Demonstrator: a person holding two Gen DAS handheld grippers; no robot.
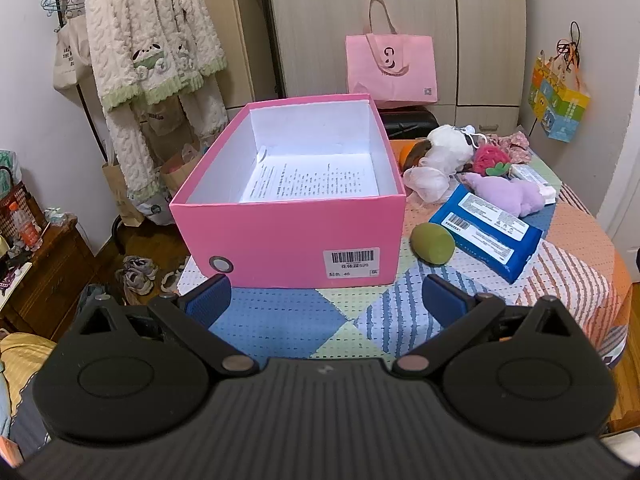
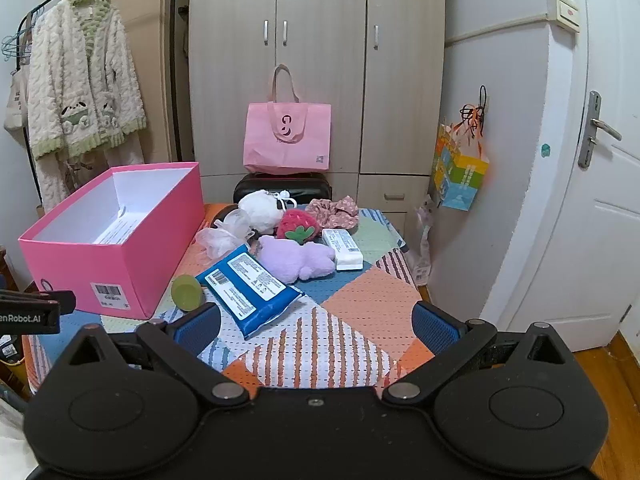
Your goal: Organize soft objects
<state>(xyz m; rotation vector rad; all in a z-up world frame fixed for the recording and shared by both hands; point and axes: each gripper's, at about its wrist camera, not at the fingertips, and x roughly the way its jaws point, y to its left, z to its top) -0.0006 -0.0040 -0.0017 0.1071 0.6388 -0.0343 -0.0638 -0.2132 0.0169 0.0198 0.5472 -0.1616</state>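
Observation:
An open pink box (image 1: 288, 236) (image 2: 112, 268) stands on the patchwork table, holding only a printed sheet (image 1: 316, 184). My left gripper (image 1: 326, 300) hovers open just in front of it, nothing between its fingers. To the box's right lie a green sponge (image 1: 434, 244) (image 2: 187, 292), a blue wipes pack (image 1: 490, 232) (image 2: 250, 288), a purple plush (image 1: 508, 194) (image 2: 298, 260), a strawberry plush (image 2: 298, 224), a white plush (image 2: 260, 208), a floral scrunchie (image 2: 334, 210) and crumpled white plastic (image 2: 224, 236). My right gripper (image 2: 316, 326) is open over the table's near edge, short of the pile.
A white tissue pack (image 2: 343, 249) lies beside the purple plush. A pink tote bag (image 2: 287, 140) sits on a dark case behind the table, before a wardrobe. Clothes hang on a rack (image 1: 152, 60) at left; a door (image 2: 592, 200) is at right. Shoes (image 1: 138, 274) lie on the floor.

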